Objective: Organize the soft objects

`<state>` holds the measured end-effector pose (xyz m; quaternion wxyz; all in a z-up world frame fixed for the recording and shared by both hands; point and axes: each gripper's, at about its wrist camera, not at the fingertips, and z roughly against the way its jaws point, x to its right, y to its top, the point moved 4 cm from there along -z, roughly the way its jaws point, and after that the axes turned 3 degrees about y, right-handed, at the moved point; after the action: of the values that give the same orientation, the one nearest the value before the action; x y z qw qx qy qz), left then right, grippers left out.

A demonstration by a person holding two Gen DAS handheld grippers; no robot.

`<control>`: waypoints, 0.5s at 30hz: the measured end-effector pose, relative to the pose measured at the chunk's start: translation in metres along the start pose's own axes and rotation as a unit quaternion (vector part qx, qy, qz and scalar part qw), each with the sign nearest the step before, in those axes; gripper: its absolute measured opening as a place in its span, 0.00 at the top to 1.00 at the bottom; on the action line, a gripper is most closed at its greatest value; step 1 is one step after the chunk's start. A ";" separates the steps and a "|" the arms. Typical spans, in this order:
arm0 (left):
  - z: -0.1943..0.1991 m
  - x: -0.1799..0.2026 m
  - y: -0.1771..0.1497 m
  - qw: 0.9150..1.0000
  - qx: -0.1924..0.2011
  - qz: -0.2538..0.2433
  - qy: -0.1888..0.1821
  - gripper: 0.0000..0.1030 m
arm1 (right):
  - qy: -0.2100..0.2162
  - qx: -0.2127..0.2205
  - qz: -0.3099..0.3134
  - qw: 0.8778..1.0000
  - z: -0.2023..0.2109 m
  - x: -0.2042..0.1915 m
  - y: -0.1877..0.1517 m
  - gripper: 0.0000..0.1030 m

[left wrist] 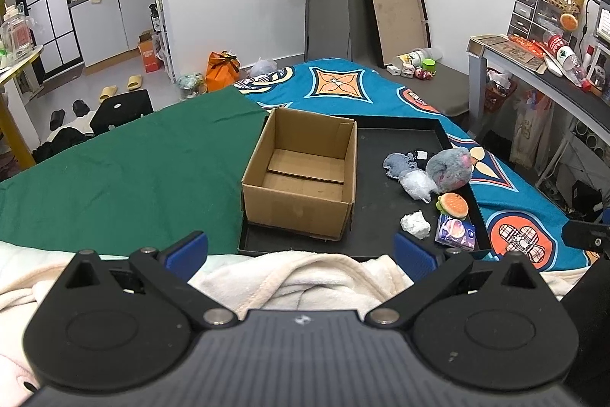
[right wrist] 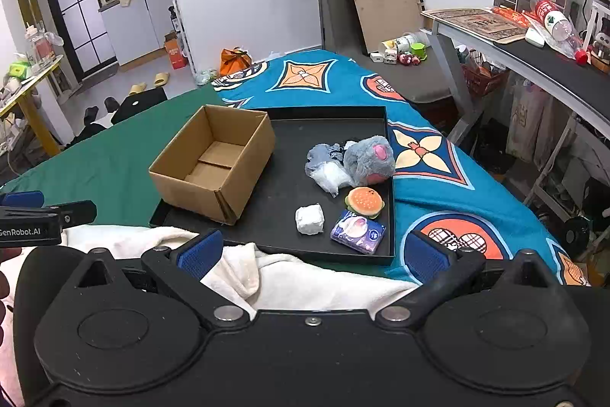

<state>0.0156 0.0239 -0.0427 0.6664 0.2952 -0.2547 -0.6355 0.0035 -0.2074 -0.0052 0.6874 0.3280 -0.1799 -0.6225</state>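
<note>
Bed: cream blanket (right wrist: 312, 277) before tray (right wrist: 282, 201) (cardboard box (right wrist: 213, 166) inside); both grippers (left wrist: 301, 250) (right wrist: 310, 250) spread.

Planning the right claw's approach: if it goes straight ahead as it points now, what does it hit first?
Most likely the white blanket bunched right below the open right claw. If it clears that, next comes the near rim of the black tray, then the white wad. Depth is unclear in the fisheye.

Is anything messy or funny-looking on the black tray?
Yes. The soft things are heaped along the black tray's right side, while the cardboard box sits empty. The box's near corner looks split and creased.
</note>
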 end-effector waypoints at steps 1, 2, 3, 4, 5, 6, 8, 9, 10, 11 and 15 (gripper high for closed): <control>-0.001 -0.001 0.000 1.000 0.000 0.000 0.000 0.00 | 0.001 -0.001 0.000 1.000 -0.001 0.000 0.000 0.00; -0.001 -0.001 0.000 1.000 -0.001 -0.001 0.001 0.00 | 0.001 -0.002 0.000 1.000 -0.002 -0.001 0.001 0.00; -0.002 -0.001 0.000 1.000 -0.002 0.000 0.001 0.00 | 0.001 -0.003 -0.001 1.000 -0.002 0.000 0.001 0.00; -0.003 -0.001 0.001 1.000 -0.003 0.000 0.001 0.00 | 0.001 -0.004 -0.001 1.000 -0.004 0.000 0.001 0.00; -0.004 -0.001 0.001 1.000 -0.004 -0.001 0.001 0.00 | 0.002 -0.005 0.000 1.000 -0.005 0.000 0.001 0.00; -0.005 -0.001 0.002 1.000 -0.005 -0.001 0.001 0.00 | 0.001 -0.006 0.001 1.000 -0.006 0.000 0.002 0.00; -0.008 0.000 0.004 1.000 -0.005 -0.002 0.001 0.00 | 0.000 -0.008 0.000 1.000 -0.008 0.001 0.002 0.00; -0.009 0.000 0.004 1.000 -0.006 -0.002 0.000 0.00 | 0.001 -0.009 0.000 1.000 -0.010 0.002 0.003 0.00; -0.010 0.000 0.005 1.000 -0.007 -0.001 -0.001 0.00 | 0.000 -0.009 -0.001 1.000 -0.011 0.003 0.004 0.00; -0.011 0.000 0.006 1.000 -0.006 0.000 0.000 0.00 | 0.000 -0.009 -0.001 1.000 -0.012 0.004 0.004 0.00; -0.019 -0.001 0.010 1.000 -0.005 0.003 0.001 0.00 | -0.005 -0.012 -0.003 1.000 -0.021 0.008 0.007 0.00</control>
<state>0.0363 0.0260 -0.0488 0.6699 0.2922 -0.2513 -0.6346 0.0235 -0.2105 -0.0167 0.6888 0.3171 -0.1743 -0.6282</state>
